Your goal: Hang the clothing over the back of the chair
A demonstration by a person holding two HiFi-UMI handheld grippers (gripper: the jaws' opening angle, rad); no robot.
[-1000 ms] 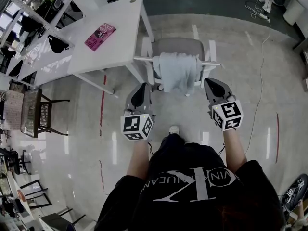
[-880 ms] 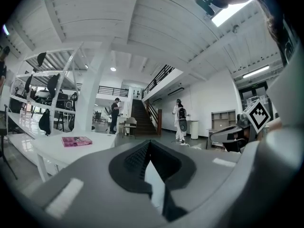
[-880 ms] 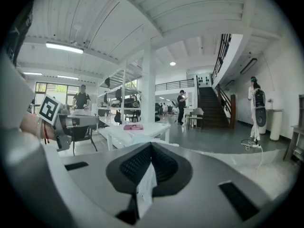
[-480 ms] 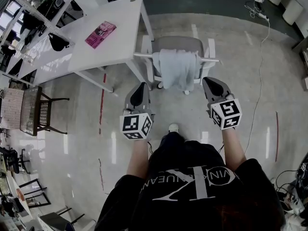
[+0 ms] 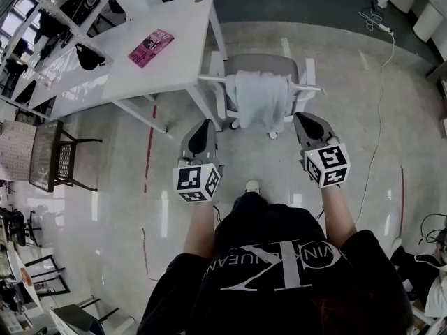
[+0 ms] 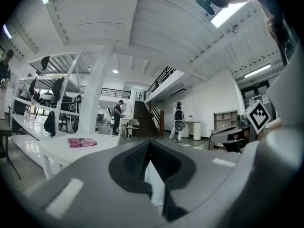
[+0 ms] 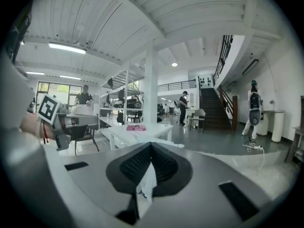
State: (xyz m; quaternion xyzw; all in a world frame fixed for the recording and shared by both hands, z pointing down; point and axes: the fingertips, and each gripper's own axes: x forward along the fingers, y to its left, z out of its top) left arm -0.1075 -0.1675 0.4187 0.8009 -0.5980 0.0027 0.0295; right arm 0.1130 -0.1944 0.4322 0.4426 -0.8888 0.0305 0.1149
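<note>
Across the backrest of the chair (image 5: 262, 64), upper centre of the head view, the pale clothing (image 5: 262, 102) lies draped. It hangs down the near side, so its own weight should keep it in place, and the hanging looks done. Just below it in the frame, the left tool (image 5: 204, 125) and right tool (image 5: 305, 119) flank it, both clear of the cloth. Each has its jaws clenched on nothing, which fits a job with nothing left to carry. Toward the upper left, a white tabletop (image 5: 160, 72) bears a pink book (image 5: 151, 47), no part of this job.
</note>
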